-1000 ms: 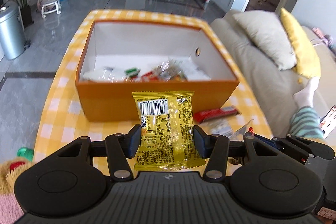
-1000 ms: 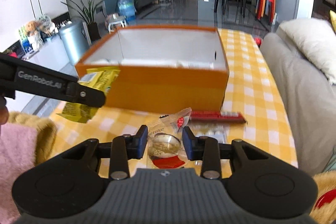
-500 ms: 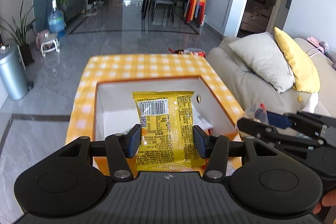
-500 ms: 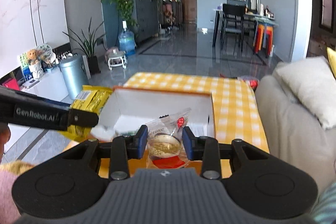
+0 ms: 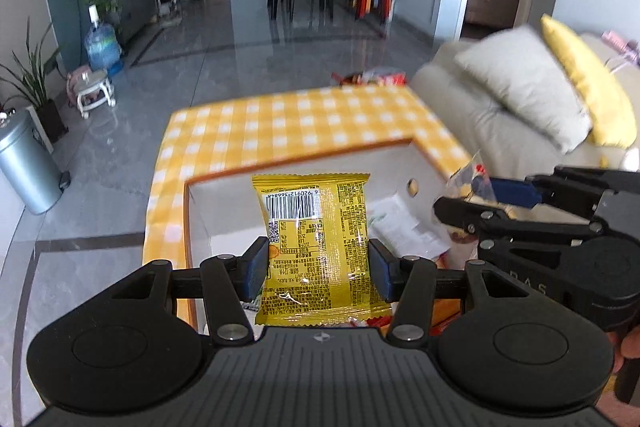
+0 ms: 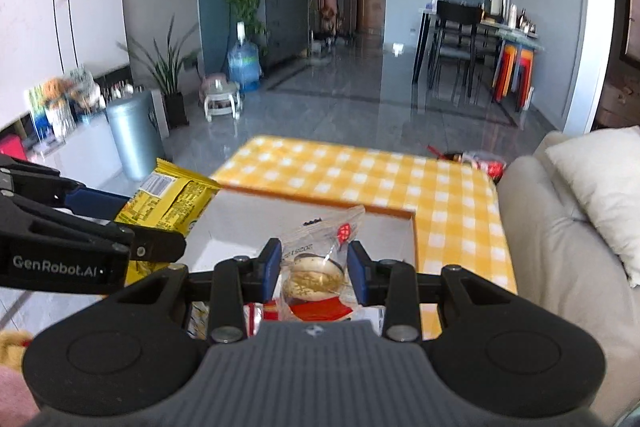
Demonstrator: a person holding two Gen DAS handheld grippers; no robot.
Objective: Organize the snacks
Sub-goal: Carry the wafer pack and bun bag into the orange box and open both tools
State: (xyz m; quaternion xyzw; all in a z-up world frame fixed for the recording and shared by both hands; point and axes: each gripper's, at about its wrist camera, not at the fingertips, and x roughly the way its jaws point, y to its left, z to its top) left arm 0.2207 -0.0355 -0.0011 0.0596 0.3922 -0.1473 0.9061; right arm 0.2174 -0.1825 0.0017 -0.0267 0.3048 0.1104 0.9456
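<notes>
Left hand-held gripper (image 5: 318, 269) clamps a yellow snack packet (image 5: 314, 243) by its side edges, barcode up and the packet upright between the blue pads, held over the open orange box (image 5: 424, 155). Seen from the right wrist, that packet (image 6: 172, 199) shows at 9 o'clock. Right hand-held gripper (image 6: 314, 271) is closed on a clear wrapped snack (image 6: 316, 263) with a round golden piece inside and a red patch at its lower end; it too hangs over the box (image 6: 412, 227). From the left wrist this gripper (image 5: 460, 205) reaches in from 3 o'clock. Inside the box, several wrapped snacks (image 5: 404, 231) lie on its white floor. The box stands on a desk (image 5: 280, 123) covered in yellow check cloth, with a sofa (image 5: 456, 99) alongside at 2 o'clock.
</notes>
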